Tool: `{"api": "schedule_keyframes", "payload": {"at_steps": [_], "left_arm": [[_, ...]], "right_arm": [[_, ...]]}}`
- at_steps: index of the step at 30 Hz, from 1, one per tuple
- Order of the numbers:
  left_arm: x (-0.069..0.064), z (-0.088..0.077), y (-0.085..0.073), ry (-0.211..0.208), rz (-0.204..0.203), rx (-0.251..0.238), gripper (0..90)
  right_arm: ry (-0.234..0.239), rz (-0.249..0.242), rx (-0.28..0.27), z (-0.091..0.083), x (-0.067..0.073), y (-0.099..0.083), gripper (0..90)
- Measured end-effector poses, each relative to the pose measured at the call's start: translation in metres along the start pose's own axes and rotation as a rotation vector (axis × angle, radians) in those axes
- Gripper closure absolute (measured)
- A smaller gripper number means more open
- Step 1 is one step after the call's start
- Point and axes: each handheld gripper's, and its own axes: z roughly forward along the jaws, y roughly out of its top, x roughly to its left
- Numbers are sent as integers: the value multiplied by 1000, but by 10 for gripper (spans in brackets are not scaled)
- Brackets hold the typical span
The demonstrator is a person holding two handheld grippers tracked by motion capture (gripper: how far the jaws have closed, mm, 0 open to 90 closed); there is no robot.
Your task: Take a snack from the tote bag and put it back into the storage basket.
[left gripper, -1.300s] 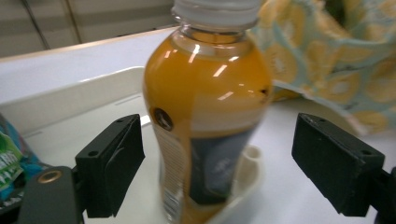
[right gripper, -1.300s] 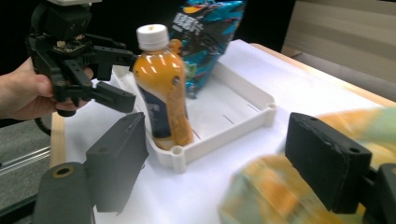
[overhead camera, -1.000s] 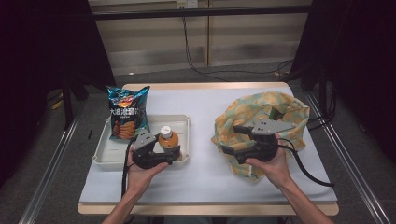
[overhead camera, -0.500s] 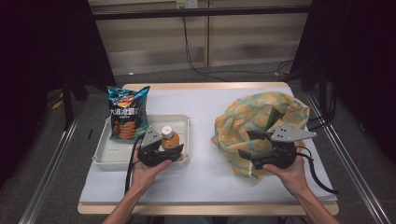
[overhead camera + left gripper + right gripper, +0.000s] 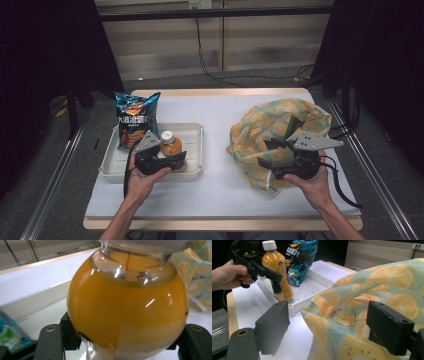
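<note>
Left gripper [image 5: 176, 159] jaws have just closed on the bottle [image 5: 171, 149], now tilted for lifting; right gripper [image 5: 272, 156] gapes beside the bag [image 5: 270, 120].

Glossy plastic, soft cloth, matt counter

The bottle [image 5: 127, 312], centre of the left gripper view, is clear glossy plastic with bright glints over orange liquid, its cap [image 5: 269, 244] matt white. The chip bag [image 5: 135, 120], left of the high view, is shiny crinkled foil. The tray [image 5: 192, 131] looks like smooth off-white plastic. The fruit-print bag [image 5: 280, 125], at right, is soft, creased cloth. The counter [image 5: 220, 190] has a matt white top with a wooden edge. The tongs [image 5: 332, 325] are matt black plastic.
</note>
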Motion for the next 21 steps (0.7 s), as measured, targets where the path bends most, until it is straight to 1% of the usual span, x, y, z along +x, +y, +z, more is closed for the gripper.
{"api": "schedule_keyframes", "payload": {"at_steps": [1, 2, 3, 4, 7, 9, 13, 15, 17, 20, 21], "left_arm": [[0, 0, 0, 0, 0, 0, 347], [6, -8, -1, 7, 7, 0, 347], [6, -8, -1, 7, 7, 0, 347], [11, -13, -2, 9, 7, 5, 347], [21, -22, -5, 30, 11, 12, 346], [28, -27, -7, 33, 5, 21, 346], [38, -40, -12, 69, -14, 15, 347], [44, -45, -15, 84, -16, 19, 347], [49, -49, -17, 100, -9, 34, 346], [57, -55, -21, 112, -37, 34, 346], [59, -58, -23, 119, -48, 26, 346]], "right_arm": [[-2, 0, -2, -1, 0, 0, 185], [-3, -1, -9, -2, -1, 1, 185], [-4, 1, -8, -2, -1, 1, 185], [-2, 2, -8, -3, -1, 1, 185], [-3, 4, -6, -2, -1, 1, 186], [-3, 3, -3, 0, 0, 1, 186], [4, 4, 2, 1, 0, 0, 182], [8, 11, 5, 1, 0, 0, 177], [5, 7, 2, 2, 0, 0, 178], [10, 9, 5, 2, 1, -1, 178], [11, 8, 5, 3, 1, -1, 178]]}}
